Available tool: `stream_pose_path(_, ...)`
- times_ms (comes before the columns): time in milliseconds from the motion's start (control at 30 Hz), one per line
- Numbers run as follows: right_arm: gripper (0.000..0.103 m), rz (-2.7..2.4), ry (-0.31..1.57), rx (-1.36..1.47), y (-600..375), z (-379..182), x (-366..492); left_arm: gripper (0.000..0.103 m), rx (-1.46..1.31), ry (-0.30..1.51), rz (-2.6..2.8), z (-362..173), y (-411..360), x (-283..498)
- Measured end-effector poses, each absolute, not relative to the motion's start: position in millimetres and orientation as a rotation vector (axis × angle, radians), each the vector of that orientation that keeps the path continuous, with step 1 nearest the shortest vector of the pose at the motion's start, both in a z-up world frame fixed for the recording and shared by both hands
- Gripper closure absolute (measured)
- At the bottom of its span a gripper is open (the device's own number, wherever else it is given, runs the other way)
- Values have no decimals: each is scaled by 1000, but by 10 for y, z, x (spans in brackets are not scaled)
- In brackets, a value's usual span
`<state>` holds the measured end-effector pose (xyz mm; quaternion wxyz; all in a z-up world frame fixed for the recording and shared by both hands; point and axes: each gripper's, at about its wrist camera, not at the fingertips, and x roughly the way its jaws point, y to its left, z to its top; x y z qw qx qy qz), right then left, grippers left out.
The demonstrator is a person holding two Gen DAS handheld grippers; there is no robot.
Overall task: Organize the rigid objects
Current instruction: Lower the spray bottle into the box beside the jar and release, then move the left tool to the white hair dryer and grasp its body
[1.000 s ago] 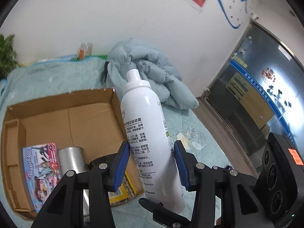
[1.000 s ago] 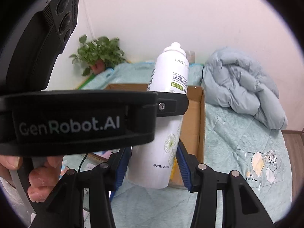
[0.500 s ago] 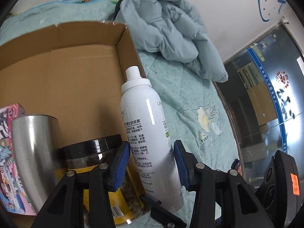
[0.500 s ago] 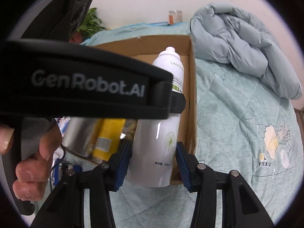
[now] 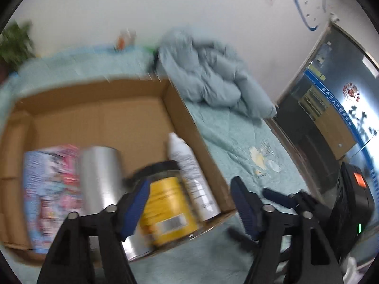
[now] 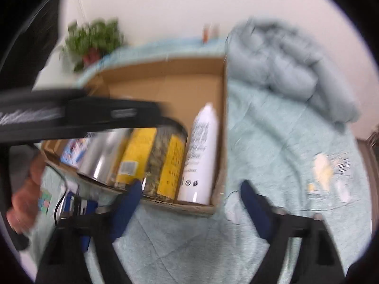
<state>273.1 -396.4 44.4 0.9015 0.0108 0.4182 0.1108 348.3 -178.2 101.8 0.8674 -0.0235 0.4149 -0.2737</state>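
While both grippers, left (image 5: 189, 203) and right (image 6: 189, 207), hold jaws wide apart and empty, one cardboard box (image 5: 99, 108) contains four items: spray bottle (image 5: 191, 179), jar (image 5: 165, 203), steel cup (image 5: 99, 177), colourful packet (image 5: 49, 194).

wall (image 5: 165, 11): white | bedspread (image 6: 272, 165): teal | door (image 5: 331, 118): dark (glossy)

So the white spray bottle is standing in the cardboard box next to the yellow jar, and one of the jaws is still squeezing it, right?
Not quite. The white spray bottle does stand in the cardboard box beside the yellow jar, but nothing squeezes it. Both wrist views show the left gripper and right gripper open and clear of it.
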Motion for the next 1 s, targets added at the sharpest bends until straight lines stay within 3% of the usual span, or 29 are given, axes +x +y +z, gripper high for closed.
stream_pose_path(33,14,219,836,30,-3986,473,2618,18,-33,806,-529,1133,-1612,3311)
stream_pose_path(67,13,228,814,47,-4006,484,2518,5,-22,726,-481,1283,-1397,3096)
stream_pose_path(100,11,250,795,74,-4015,481,2405,1,-23,672,-451,1399,-1216,2937)
stream_pose_path(300,11,253,814,137,-3853,323,2031,1,127,534,-136,2157,-218,2011)
stream_pose_path(400,11,284,776,106,-3626,385,1736,0,157,471,-59,2276,90,1545)
stream_pose_path(900,11,262,796,27,-3010,59,686,1,-113,951,-390,18,63,351)
stream_pose_path(1000,11,294,808,9,-2926,-8,581,9,-159,1022,-391,-263,88,393)
